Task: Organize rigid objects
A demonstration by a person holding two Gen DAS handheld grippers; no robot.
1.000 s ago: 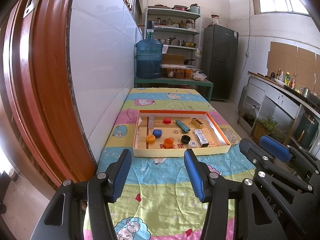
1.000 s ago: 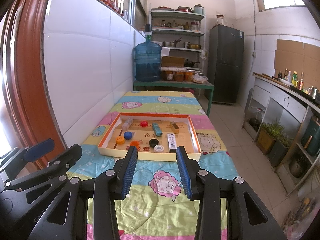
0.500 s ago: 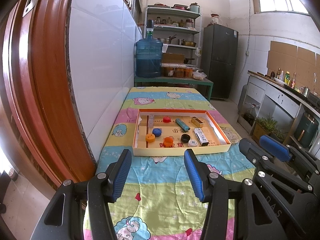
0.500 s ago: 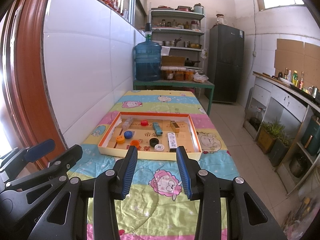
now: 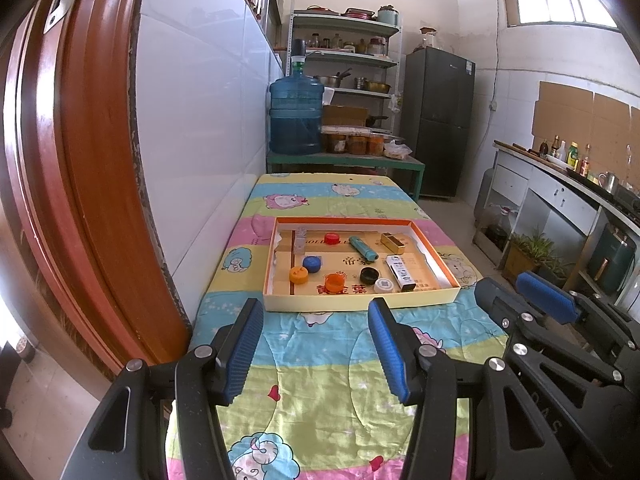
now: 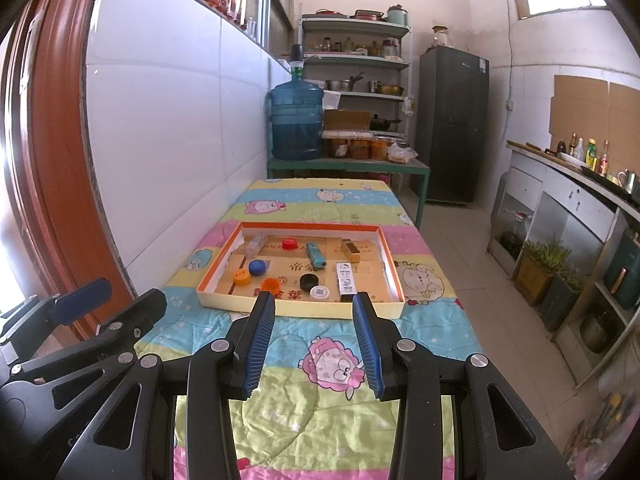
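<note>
While both the left gripper (image 5: 316, 344) and right gripper (image 6: 314, 338) hang apart and empty short of the tray (image 5: 352, 306), it seems best to approach one bottle cap (image 5: 335, 281) squarely.

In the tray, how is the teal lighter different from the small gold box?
The teal lighter is a rounded, slim stick, while the small gold box is a short block with flat faces. The lighter is matte teal; the box is shiny gold. The lighter lies nearer the tray's middle, the box further right. Both lie flat and slanted in the far half.
</note>
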